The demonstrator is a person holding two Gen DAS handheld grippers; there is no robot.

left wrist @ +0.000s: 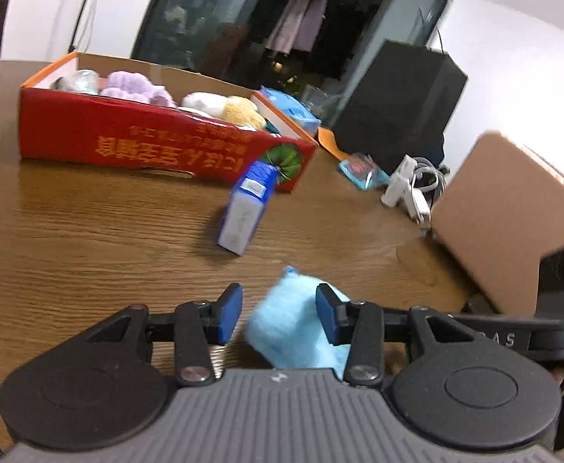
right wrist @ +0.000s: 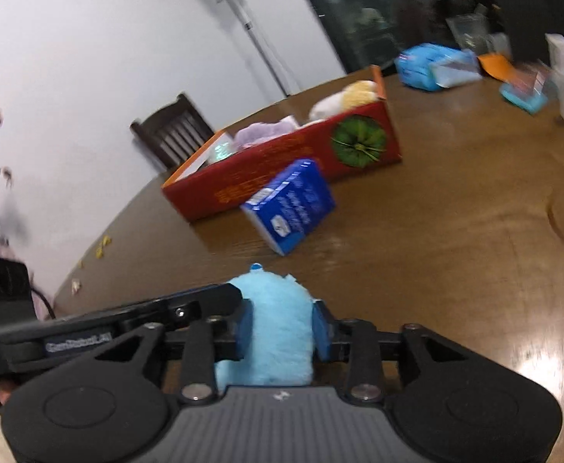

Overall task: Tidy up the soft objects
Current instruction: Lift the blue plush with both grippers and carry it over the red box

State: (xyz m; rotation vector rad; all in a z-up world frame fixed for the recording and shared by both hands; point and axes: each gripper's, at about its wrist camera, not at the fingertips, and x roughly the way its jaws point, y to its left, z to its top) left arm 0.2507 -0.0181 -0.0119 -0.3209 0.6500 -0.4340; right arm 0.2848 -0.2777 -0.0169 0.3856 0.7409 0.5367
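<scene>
A light blue plush toy [right wrist: 274, 324] sits squeezed between the blue pads of my right gripper [right wrist: 282, 326], just above the wooden table [right wrist: 455, 239]. In the left wrist view the same plush [left wrist: 289, 328] lies between the spread pads of my left gripper [left wrist: 280, 318], which is open and does not pinch it. A red cardboard box [left wrist: 135, 142] stands farther back on the table and holds purple, white and yellow plush toys [left wrist: 139, 87]; it also shows in the right wrist view [right wrist: 282, 169].
A blue tissue pack [left wrist: 245, 208] lies in front of the red box, also in the right wrist view [right wrist: 291, 206]. A brown cardboard box [left wrist: 513, 223] stands at the right. White cables [left wrist: 413, 189], a black speaker [left wrist: 401, 108] and blue packets [right wrist: 432, 65] crowd the far side.
</scene>
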